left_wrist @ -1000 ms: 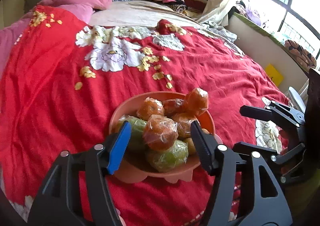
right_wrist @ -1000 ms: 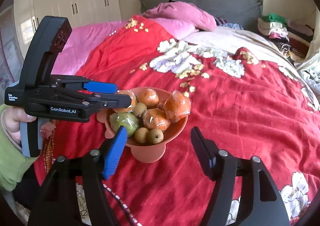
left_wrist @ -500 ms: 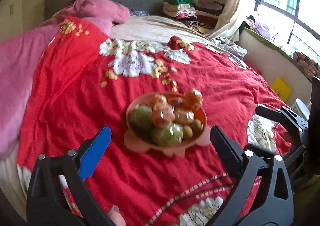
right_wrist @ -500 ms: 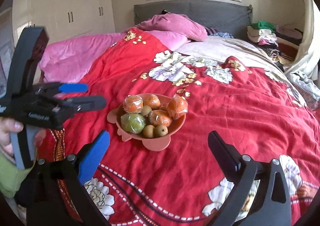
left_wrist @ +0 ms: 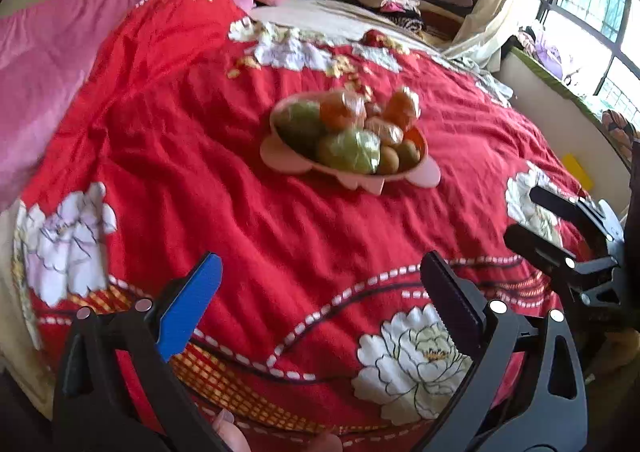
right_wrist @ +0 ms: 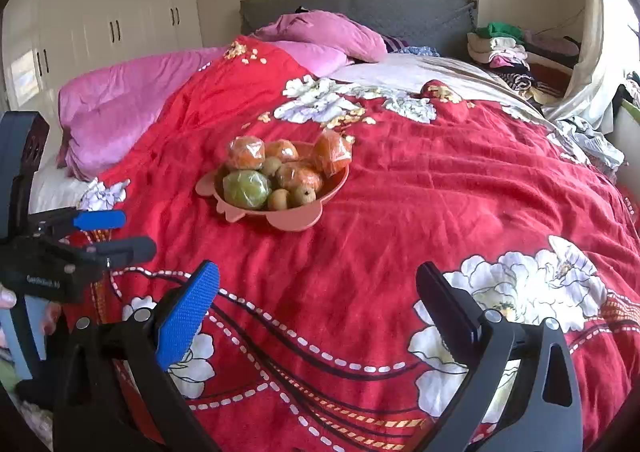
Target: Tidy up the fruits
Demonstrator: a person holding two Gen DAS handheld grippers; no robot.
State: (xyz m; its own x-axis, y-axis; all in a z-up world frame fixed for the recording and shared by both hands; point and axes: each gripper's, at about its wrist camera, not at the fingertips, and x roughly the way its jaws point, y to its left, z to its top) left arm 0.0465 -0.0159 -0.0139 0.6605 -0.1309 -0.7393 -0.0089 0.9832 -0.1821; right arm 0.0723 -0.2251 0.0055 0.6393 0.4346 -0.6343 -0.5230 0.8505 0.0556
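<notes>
While both grippers hang back over the near edge, red floral bedspread (right_wrist: 420, 204) fills most of both views, pink quilt (right_wrist: 120, 100) along its left side, folded clothes pile (right_wrist: 500, 44) at far right by the headboard. Pink bowl (right_wrist: 288, 218) sits mid-bed on the red cover, well apart from both grippers. Bowl is full, heaped above rim: two green wrapped fruits (left_wrist: 352, 150), several orange fruits in clear wrap (right_wrist: 246, 152), a few small brown fruits (right_wrist: 304, 194) at the front edge. No fruit on the cover outside the bowl. Left gripper (left_wrist: 320, 292): jaws spread wide, nothing between them. Right gripper (right_wrist: 318, 300): jaws spread wide too, holding nothing.
</notes>
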